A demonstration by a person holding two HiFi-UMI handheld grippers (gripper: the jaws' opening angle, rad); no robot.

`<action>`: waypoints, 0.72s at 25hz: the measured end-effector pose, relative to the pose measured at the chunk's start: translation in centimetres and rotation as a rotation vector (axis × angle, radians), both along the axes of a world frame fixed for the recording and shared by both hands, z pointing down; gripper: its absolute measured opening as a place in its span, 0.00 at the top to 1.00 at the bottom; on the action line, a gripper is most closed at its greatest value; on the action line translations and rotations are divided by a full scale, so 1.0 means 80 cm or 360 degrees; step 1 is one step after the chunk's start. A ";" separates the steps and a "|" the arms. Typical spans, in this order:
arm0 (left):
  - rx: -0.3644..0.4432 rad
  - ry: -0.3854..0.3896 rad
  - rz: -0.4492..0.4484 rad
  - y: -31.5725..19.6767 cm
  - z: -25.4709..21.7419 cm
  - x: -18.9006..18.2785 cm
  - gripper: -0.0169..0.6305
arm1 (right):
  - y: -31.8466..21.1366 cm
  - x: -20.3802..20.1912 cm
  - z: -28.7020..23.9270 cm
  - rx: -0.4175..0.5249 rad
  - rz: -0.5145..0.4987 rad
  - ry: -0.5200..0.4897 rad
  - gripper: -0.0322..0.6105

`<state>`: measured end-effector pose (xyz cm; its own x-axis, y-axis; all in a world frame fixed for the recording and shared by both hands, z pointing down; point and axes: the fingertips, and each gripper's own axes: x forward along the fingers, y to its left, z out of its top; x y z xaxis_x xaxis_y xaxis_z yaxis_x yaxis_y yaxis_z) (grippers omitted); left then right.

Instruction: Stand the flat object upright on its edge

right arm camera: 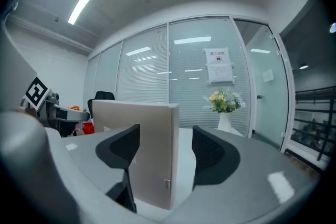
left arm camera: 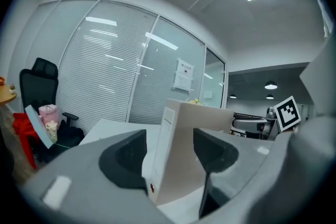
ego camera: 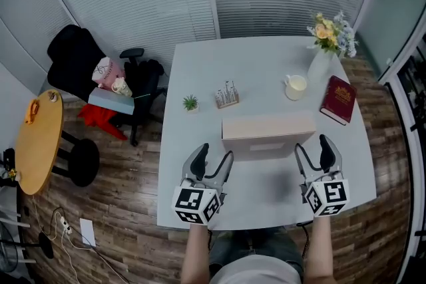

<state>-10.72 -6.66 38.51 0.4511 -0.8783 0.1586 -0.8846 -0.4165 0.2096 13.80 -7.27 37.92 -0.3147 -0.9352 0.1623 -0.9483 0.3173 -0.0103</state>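
Flat beige box stands upright on 1 long edge near the middle of the pale grey worktop, its broad faces turned toward the near and far sides. Its top edge runs left to right.

Left hand-held gripper sits at the near left end of the box. In the left gripper view, the box shows its narrow end between the 2 dark pads. This hand-held gripper is released, with its jaws spread wider than the box is thick.

Right hand-held gripper sits at the near right end. In the right gripper view, the box rises between the jaws, and a strip of worktop shows between its edge and the right pad. This hand-held gripper is also released, with its jaws apart.

Just beyond the box are a small potted plant at the left and a small clear holder beside it. A white cup stands further right, and a dark red book lies flat near the right edge. At the far right corner is a white vase of flowers.

Off the worktop to the left, a black office chair stands on the wooden floor. A round wooden table is further left.
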 end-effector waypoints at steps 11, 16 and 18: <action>0.0213 0.0052 -0.0203 -0.001 -0.073 -0.041 0.74 | 0.011 0.018 -0.065 0.0216 0.0181 -0.0011 0.68; 0.0231 0.0029 -0.0255 -0.001 -0.086 -0.045 0.81 | 0.013 0.024 -0.082 0.0270 0.0263 0.0010 0.86; 0.0238 0.0019 -0.0267 -0.001 -0.091 -0.046 0.83 | 0.013 0.026 -0.088 0.0287 0.0283 0.0005 0.90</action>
